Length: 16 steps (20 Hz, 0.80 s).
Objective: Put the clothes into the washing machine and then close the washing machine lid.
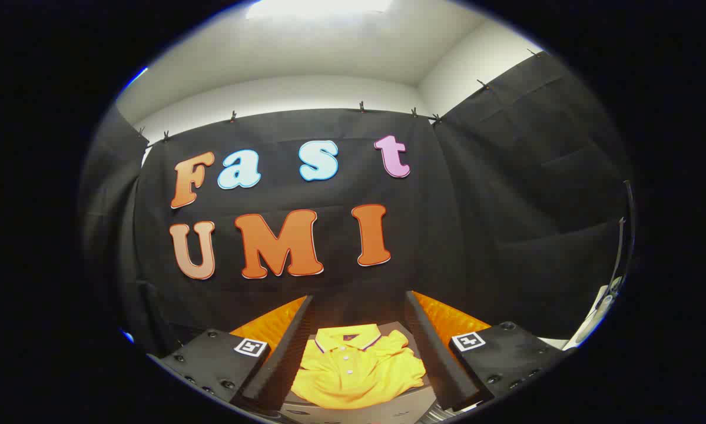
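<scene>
Lying low in the middle of the frame is a yellow polo shirt (355, 368), loosely folded and a bit rumpled. Its collar, edged with a thin dark and pale stripe, points toward the booth wall, and a short row of pale buttons runs down the placket below it. One sleeve bunches up on the shirt's right side. The fabric is bright and plain, with soft creases across the front. It rests on a pale grey flat surface (411, 406); whether that is a bench top or part of a machine, I cannot tell from where I stand.

The gripper (358, 330) is held level, looking forward across the shirt toward the black cloth wall (476, 235). Its jaws are released and spread wide, one finger on each side of the garment, neither one touching it. The shirt sits between and below them, near their base rather than at the tips. Beyond the fingers, an orange textured surface (447, 318) shows at either side. At the lower right of the frame stands a pale object (594, 315), too far off to make out.
</scene>
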Tool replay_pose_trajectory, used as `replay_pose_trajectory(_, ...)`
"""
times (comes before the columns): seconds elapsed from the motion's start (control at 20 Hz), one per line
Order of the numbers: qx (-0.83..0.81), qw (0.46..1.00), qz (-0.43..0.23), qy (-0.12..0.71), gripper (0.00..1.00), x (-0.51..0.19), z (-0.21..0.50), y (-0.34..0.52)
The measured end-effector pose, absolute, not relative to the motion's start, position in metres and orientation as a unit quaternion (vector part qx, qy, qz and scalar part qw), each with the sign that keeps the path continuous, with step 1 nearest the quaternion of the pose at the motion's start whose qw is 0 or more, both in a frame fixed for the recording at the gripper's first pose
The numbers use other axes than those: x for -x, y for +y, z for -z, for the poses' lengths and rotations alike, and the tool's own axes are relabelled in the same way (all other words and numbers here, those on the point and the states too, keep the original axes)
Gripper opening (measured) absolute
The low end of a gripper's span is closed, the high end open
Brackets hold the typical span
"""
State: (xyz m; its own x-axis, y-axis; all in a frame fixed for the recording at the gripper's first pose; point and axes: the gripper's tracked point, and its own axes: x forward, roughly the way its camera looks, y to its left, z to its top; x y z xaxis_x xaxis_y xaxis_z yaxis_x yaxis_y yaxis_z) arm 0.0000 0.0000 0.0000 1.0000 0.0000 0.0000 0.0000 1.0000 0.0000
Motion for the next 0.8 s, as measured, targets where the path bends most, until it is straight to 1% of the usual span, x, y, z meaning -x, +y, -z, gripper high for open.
replay_pose_trajectory(0.55, 0.024, 1.000, -0.007, 0.018, 0.98, -0.013, 0.030, -0.006)
replay_pose_trajectory(0.8, 0.032, 0.999, -0.008, 0.018, 0.98, -0.014, 0.028, -0.004)
